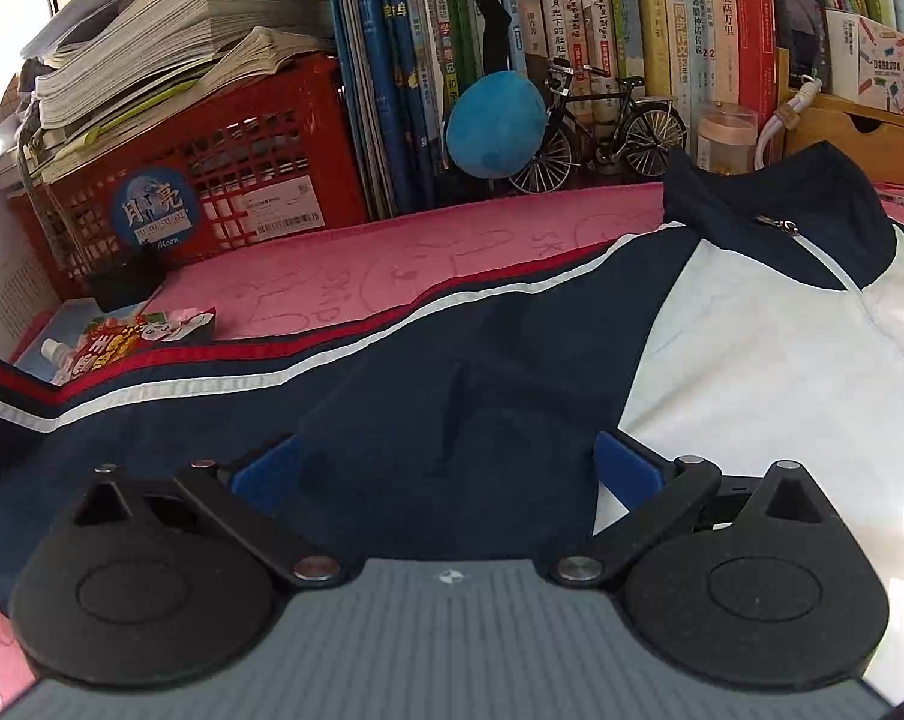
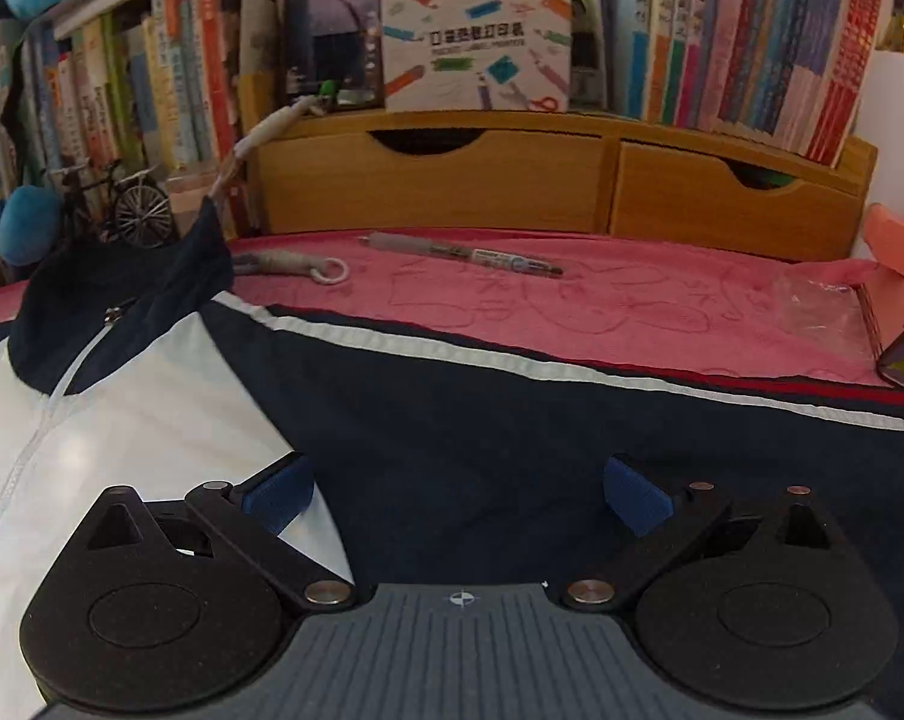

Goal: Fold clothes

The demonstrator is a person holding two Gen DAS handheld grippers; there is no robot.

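A navy and white zip jacket [image 1: 751,348] lies face up on a pink cloth [image 1: 392,252], collar towards the books, sleeves spread to both sides. Its left sleeve [image 1: 212,414], with red and white stripes, runs to the left edge. My left gripper [image 1: 446,462] hovers open over the navy shoulder, nothing between its blue pads [image 1: 269,468]. In the right wrist view the jacket [image 2: 122,384] shows its right sleeve [image 2: 571,438] stretching right. My right gripper [image 2: 457,492] stands wide open above that sleeve's upper part, pads [image 2: 634,495] clear of the fabric.
Books line the back wall. A red crate [image 1: 224,180] with paper stacks, a blue plush ball [image 1: 493,126] and a model bicycle [image 1: 607,126] stand at the left. A wooden drawer unit [image 2: 511,180], a pen [image 2: 463,252], a corded loop [image 2: 308,267] and a pink box [image 2: 895,276] lie behind the right sleeve.
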